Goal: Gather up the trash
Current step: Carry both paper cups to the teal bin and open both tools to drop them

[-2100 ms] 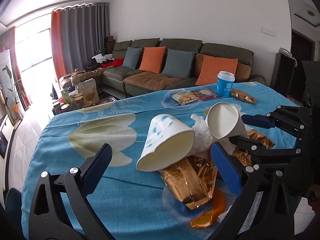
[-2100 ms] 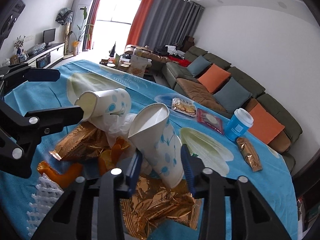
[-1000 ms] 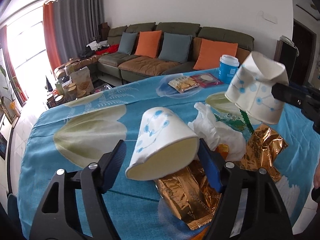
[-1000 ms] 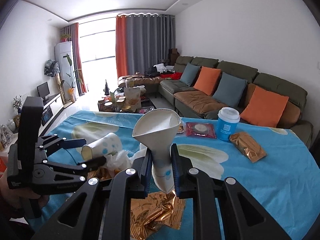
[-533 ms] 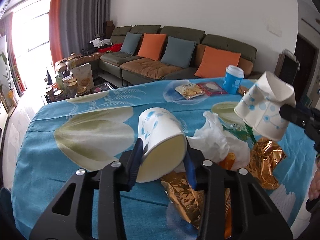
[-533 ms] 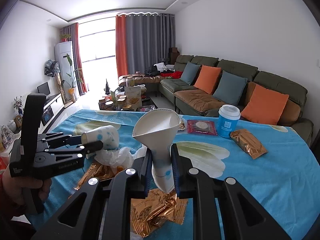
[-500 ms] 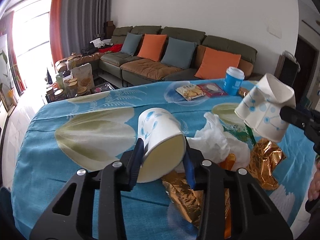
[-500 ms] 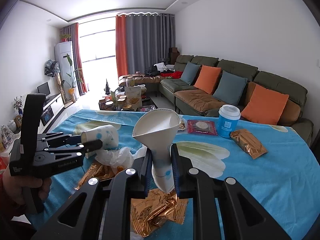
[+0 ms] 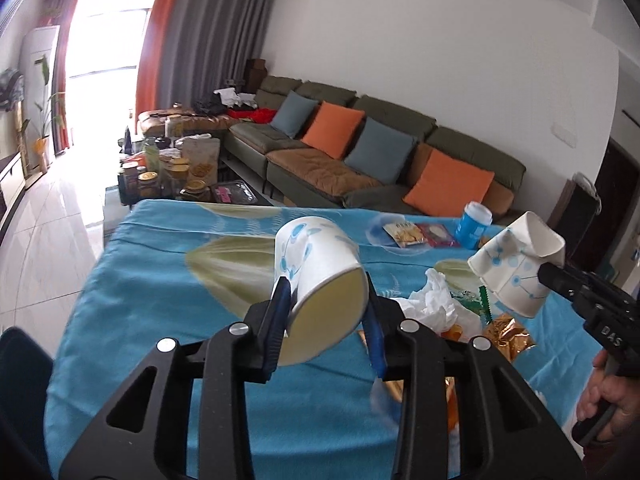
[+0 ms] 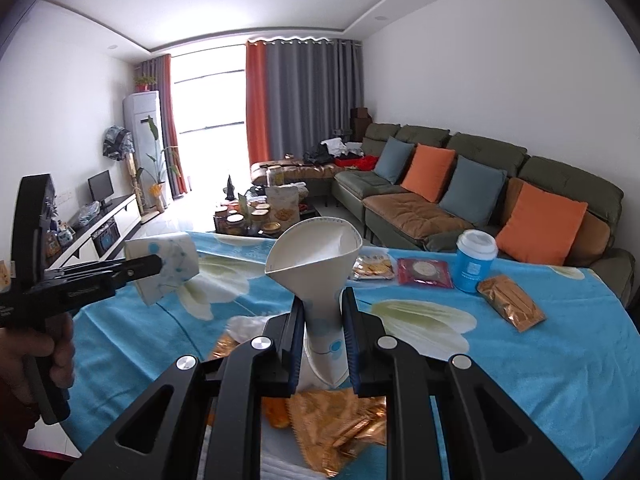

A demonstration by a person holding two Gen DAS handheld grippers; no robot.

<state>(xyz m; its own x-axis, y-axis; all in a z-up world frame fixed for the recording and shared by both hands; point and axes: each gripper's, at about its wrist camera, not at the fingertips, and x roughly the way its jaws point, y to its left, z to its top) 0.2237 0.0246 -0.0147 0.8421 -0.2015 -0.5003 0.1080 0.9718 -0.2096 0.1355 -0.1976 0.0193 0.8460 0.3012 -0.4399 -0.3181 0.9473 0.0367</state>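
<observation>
My left gripper (image 9: 326, 312) is shut on a white paper cup with blue dots (image 9: 320, 280) and holds it above the blue tablecloth (image 9: 168, 288). My right gripper (image 10: 322, 332) is shut on a second, crushed paper cup (image 10: 320, 264), also held above the table. In the left wrist view that crushed cup (image 9: 516, 268) hangs at the right. In the right wrist view the left-held cup (image 10: 164, 268) is at the left. Below lie a white tissue (image 9: 434, 304), gold wrappers (image 10: 340, 432) and orange peel (image 10: 276, 412).
At the table's far side stand a blue lidded cup (image 10: 476, 260), a gold snack pack (image 10: 512, 304), a red packet (image 10: 424, 272) and a cracker packet (image 10: 372, 268). A sofa (image 10: 460, 200) lies beyond. A low table with jars (image 9: 176, 176) stands left.
My left gripper closed on the lying paper cup and lifted it off the table. My right gripper still holds the crushed cup raised.
</observation>
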